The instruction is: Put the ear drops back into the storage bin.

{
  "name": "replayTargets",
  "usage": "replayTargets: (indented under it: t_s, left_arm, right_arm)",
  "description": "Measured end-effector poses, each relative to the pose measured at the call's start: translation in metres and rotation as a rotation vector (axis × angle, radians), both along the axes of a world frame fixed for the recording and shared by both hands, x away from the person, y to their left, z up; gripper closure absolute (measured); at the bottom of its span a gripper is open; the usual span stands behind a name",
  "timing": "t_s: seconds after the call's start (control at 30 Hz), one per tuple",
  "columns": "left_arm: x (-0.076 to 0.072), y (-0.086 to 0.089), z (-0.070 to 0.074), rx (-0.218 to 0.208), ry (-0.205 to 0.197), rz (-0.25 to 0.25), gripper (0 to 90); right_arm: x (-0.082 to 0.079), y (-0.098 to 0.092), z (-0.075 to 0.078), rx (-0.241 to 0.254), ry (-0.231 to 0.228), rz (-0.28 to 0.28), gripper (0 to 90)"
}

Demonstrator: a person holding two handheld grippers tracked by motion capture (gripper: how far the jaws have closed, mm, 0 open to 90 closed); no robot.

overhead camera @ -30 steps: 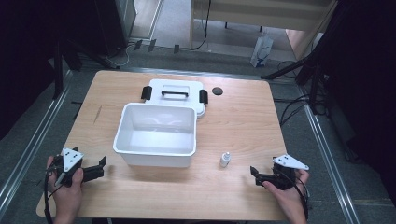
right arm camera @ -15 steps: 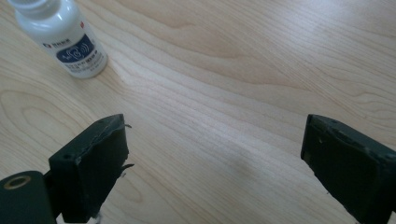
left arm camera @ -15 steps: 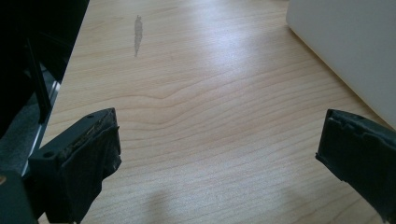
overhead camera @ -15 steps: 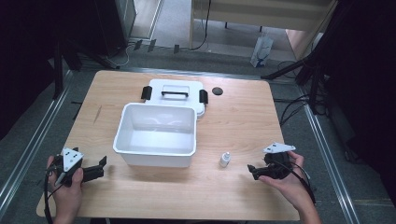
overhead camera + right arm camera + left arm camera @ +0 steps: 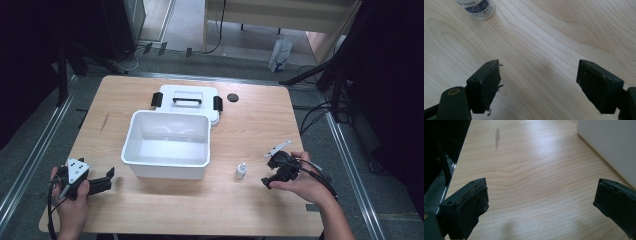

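White small bottle [image 5: 241, 171] upright, cap up, long axis vertical, on wooden table [image 5: 250, 210]

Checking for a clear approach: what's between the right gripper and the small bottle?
Nothing: bare wooden table separates the right gripper from the small bottle, seen in the high view.

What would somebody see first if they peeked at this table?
First the big white tub in the middle of the table, open and empty, with its lid lying flat just behind it. Next, the tiny bottle standing right of the tub, with the right gripper close beside it, jaws apart and nothing between them. The left gripper sits open near the table's left front corner.
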State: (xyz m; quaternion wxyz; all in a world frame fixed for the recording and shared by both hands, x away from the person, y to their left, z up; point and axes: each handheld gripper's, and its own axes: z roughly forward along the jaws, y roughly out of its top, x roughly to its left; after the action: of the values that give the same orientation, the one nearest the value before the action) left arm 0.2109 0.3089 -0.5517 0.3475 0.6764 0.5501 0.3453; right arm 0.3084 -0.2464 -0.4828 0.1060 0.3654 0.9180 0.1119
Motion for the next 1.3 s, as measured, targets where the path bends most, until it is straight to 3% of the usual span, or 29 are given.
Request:
replayTargets:
  t_s: [0.1,0.3,0.83,1.3]
  left_arm:
    - [0.0,0.0,0.0,0.002,0.001,-0.001,0.0]
    - [0.0,0.0,0.0,0.0,0.004,-0.004,0.0]
    - [0.0,0.0,0.0,0.0,0.005,-0.005,0.0]
    - [0.001,0.0,0.0,-0.002,0.007,-0.007,0.0]
  right_arm:
    - [0.006,0.012,0.007,-0.076,0.039,0.021,19.5]
    - [0.013,0.026,0.016,-0.124,0.077,0.014,21.4]
    - [0.017,0.06,0.024,-0.092,0.116,0.03,32.2]
    - [0.021,0.083,0.03,-0.032,0.199,0.076,43.7]
